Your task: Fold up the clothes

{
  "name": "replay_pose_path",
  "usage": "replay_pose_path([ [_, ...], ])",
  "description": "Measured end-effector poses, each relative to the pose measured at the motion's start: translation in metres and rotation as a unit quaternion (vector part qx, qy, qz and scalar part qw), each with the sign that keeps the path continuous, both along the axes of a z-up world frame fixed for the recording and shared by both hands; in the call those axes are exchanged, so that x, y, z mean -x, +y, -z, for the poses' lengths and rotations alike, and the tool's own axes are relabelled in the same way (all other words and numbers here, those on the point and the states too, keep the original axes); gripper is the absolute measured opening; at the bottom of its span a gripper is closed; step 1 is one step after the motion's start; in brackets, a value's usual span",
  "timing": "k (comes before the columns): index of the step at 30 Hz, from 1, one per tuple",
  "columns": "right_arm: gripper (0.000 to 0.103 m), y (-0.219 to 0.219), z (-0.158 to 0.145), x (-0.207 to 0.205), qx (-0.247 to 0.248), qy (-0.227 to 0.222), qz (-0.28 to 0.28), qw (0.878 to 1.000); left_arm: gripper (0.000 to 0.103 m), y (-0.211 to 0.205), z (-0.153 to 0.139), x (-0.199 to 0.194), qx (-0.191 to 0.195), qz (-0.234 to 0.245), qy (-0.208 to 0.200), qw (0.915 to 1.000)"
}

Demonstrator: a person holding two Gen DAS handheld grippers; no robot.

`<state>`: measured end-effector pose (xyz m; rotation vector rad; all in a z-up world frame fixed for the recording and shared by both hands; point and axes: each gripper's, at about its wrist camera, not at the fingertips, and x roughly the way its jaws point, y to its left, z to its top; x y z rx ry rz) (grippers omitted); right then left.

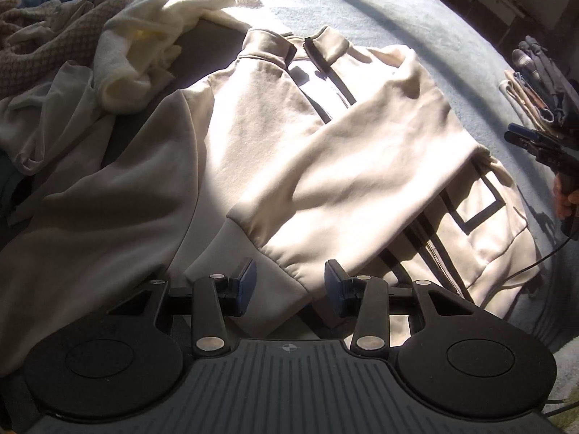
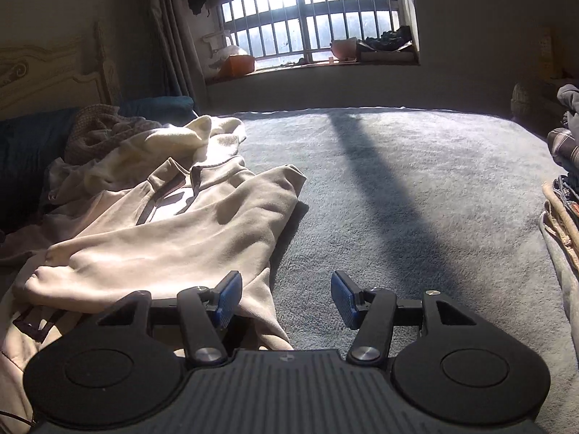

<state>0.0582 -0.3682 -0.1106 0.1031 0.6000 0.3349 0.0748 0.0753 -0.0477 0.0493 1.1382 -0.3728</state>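
Left wrist view: a cream zip jacket lies flat on the blue-grey bed, collar toward the far edge, hem near, one sleeve folded across its front. The left gripper hangs wide apart over that sleeve's cuff, holding nothing. The right gripper, also wide and empty, sits over the jacket's right edge. Crumpled clothes lie beyond the collar.

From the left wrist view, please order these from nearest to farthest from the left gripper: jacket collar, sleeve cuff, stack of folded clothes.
1. Ribbed cuff of the cream sleeve, just ahead of the left gripper.
2. Stand-up zip collar, centre, farther up.
3. Stack of folded clothes, far right.
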Motion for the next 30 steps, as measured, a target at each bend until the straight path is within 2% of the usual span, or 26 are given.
replay_pose_path([
  [1,0.034,0.007,-0.003,-0.011,-0.008,-0.001,-0.003,1.0,0.041,-0.016,0.01,-0.007,0.013,0.004,-0.009,0.9999],
  [2,0.025,0.015,-0.004,-0.02,-0.012,0.0,-0.011,1.0,0.041,-0.032,0.019,-0.015,0.026,0.008,-0.019,0.9995],
  [5,0.012,0.045,0.002,-0.041,0.003,0.007,-0.059,0.998,0.041,-0.075,0.049,-0.025,0.067,0.022,-0.045,0.9965],
  [7,0.011,0.058,0.013,-0.049,0.037,0.019,-0.08,0.996,0.041,-0.097,0.068,-0.023,0.08,0.035,-0.057,0.9946],
  [9,0.011,0.066,0.042,-0.055,0.098,0.057,-0.096,0.989,0.041,-0.11,0.089,-0.02,0.076,0.035,-0.056,0.9949],
  [10,0.01,0.067,0.054,-0.055,0.114,0.065,-0.109,0.985,0.041,-0.114,0.1,-0.016,0.07,0.029,-0.052,0.9957],
  [12,0.01,0.071,0.045,-0.056,0.125,0.056,-0.119,0.983,0.041,-0.116,0.109,-0.004,0.059,0.03,-0.073,0.9952],
  [16,0.011,0.073,0.012,-0.079,0.109,0.028,-0.104,0.988,0.041,-0.112,0.108,0.005,0.061,0.024,-0.087,0.994],
  [18,0.011,0.079,0.016,-0.107,0.109,0.027,-0.092,0.989,0.041,-0.111,0.108,0.005,0.059,0.023,-0.09,0.9939],
  [21,0.01,0.088,0.049,-0.146,0.144,0.042,-0.071,0.986,0.041,-0.114,0.109,0.009,0.047,0.031,-0.101,0.9933],
  [23,0.009,0.08,0.062,-0.163,0.107,0.048,-0.054,0.992,0.042,-0.115,0.109,0.012,0.041,0.038,-0.106,0.9927],
  [27,0.01,0.074,0.031,-0.161,0.065,0.025,-0.041,0.997,0.042,-0.111,0.111,0.015,0.047,0.038,-0.11,0.9921],
  [30,0.01,0.077,0.031,-0.181,0.06,0.027,-0.034,0.997,0.042,-0.113,0.112,0.016,0.047,0.039,-0.112,0.9918],
])
